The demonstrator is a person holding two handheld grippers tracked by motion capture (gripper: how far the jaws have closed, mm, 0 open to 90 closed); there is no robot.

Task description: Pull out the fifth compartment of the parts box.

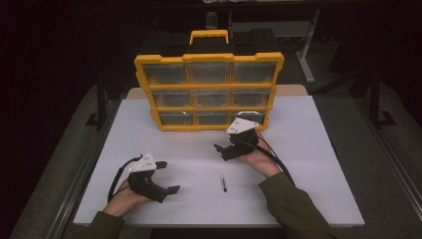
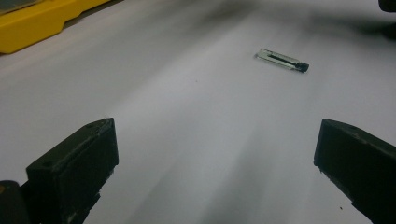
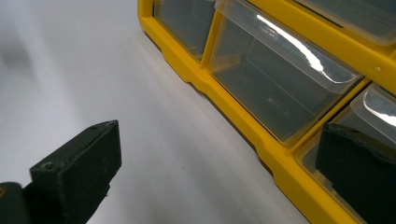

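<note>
High view: yellow drawer organizer [image 1: 209,92] upright at back of white worktop [image 1: 308,164], nine clear drawers, handle on top. Small slim part, likely drill bit in clear sleeve [image 1: 224,183], flat on worktop near front edge, long axis running roughly front to back. Left hand-held gripper [image 1: 166,177] low at front left, jaws spread, nothing held, pointing right toward bit. Right hand-held gripper [image 1: 222,145] just before organizer's bottom row, jaws apart, empty. Bit between both, slightly right of centre; left looks marginally better aimed.

Left gripper view: bit [image 2: 282,60] ahead and to right of jaw line, well apart, lying crosswise to approach. Jaws wide, empty. Organizer corner [image 2: 37,23] far left.

Right gripper view: jaws open, nothing between. Bottom-row clear drawer [image 3: 275,88] close ahead, right jaw overlapping neighbouring drawer; contact unclear.
</note>
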